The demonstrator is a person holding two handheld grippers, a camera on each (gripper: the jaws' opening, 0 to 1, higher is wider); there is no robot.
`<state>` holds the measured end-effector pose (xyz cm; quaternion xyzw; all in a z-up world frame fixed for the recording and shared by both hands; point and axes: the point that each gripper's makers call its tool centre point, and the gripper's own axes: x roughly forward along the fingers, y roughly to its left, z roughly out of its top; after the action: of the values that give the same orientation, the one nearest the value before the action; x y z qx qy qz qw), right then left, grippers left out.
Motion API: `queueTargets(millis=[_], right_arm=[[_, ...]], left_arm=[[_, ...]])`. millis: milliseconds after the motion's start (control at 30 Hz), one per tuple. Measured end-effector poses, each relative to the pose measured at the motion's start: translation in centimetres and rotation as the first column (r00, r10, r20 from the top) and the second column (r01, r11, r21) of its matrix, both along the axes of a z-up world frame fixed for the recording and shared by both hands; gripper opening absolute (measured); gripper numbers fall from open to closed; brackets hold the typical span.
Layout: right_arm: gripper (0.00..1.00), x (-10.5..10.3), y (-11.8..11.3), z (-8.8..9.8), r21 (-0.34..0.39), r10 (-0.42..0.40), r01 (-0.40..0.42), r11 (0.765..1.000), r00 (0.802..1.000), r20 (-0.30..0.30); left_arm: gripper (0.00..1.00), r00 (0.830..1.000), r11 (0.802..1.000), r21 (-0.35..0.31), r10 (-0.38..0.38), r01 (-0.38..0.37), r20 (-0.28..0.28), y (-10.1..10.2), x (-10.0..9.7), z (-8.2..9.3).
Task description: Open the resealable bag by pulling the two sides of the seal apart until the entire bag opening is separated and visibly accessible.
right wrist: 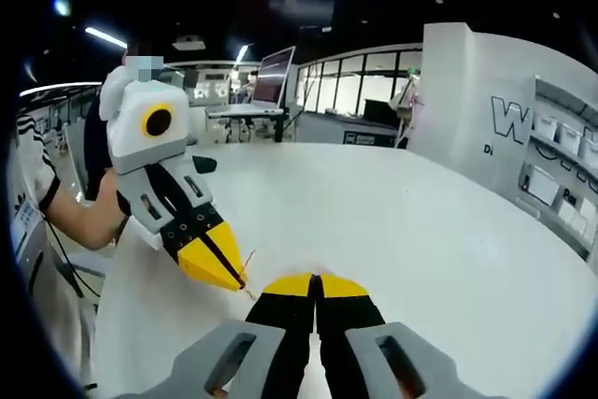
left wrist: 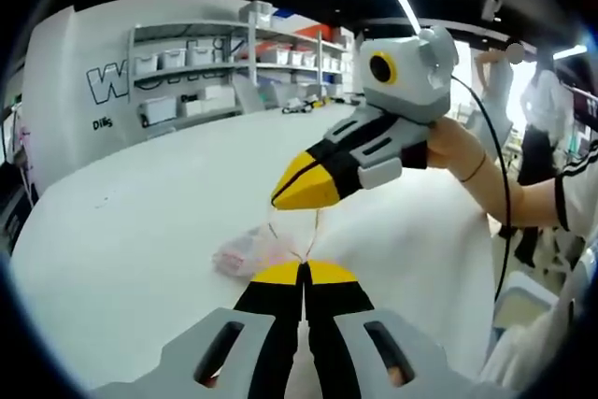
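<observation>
Left gripper view: the left gripper point(left wrist: 303, 271) rises from the bottom edge with its yellow-tipped jaws pressed together. A thin edge of the resealable bag point(left wrist: 254, 251) runs up into the jaw tips and appears pinched there. The bag is clear plastic with a pinkish tint; its body hangs or lies just beyond the tips, to their left, over the white table point(left wrist: 140, 221). The right gripper point(left wrist: 304, 184) enters from the right, held by a hand point(left wrist: 455, 149), and points down-left toward the bag. Its jaws are together, and a fine strand of the bag's rim leads up to its tip. Shelving with white bins point(left wrist: 187, 81) stands behind the table.

Right gripper view: the right gripper point(right wrist: 316, 284) comes up from the bottom, jaws together. The left gripper point(right wrist: 217, 263) comes in from the left, jaws together, tip just beside the right gripper's tip. A thin sliver of the bag point(right wrist: 248, 263) shows at its tip; whether it is clamped cannot be told here.
</observation>
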<state>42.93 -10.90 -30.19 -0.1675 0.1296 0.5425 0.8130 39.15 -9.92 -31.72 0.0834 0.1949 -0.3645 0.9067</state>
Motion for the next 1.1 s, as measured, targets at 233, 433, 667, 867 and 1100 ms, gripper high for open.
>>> queueTargets(millis=[233, 433, 667, 867, 1100], right_arm=[[0.0, 0.2, 0.0, 0.8, 0.007, -0.02, 0.02, 1.0, 0.999, 0.031], [0.0, 0.4, 0.0, 1.5, 0.012, -0.03, 0.03, 0.999, 0.998, 0.058], [0.0, 0.5, 0.1, 2.3, 0.034, -0.033, 0.03, 0.999, 0.997, 0.075], [0.0, 0.7, 0.2, 2.4, 0.032, -0.032, 0.03, 0.999, 0.996, 0.079], [0.0, 0.9, 0.3, 2.3, 0.018, -0.037, 0.035, 0.999, 0.994, 0.099]], left_arm=[[0.01, 1.0, 1.0, 0.005, -0.002, 0.001, 0.003, -0.1, -0.2, 0.0], [0.01, 1.0, 1.0, 0.02, -0.003, 0.003, 0.008, -0.1, -0.3, 0.2], [0.01, 1.0, 0.999, 0.042, -0.001, 0.0, 0.018, 0.0, -0.3, 0.6], [0.01, 1.0, 0.997, 0.071, 0.0, -0.001, 0.022, 0.1, -0.3, 0.7], [0.01, 1.0, 0.993, 0.119, 0.005, -0.008, 0.026, 0.3, -0.7, 0.6]])
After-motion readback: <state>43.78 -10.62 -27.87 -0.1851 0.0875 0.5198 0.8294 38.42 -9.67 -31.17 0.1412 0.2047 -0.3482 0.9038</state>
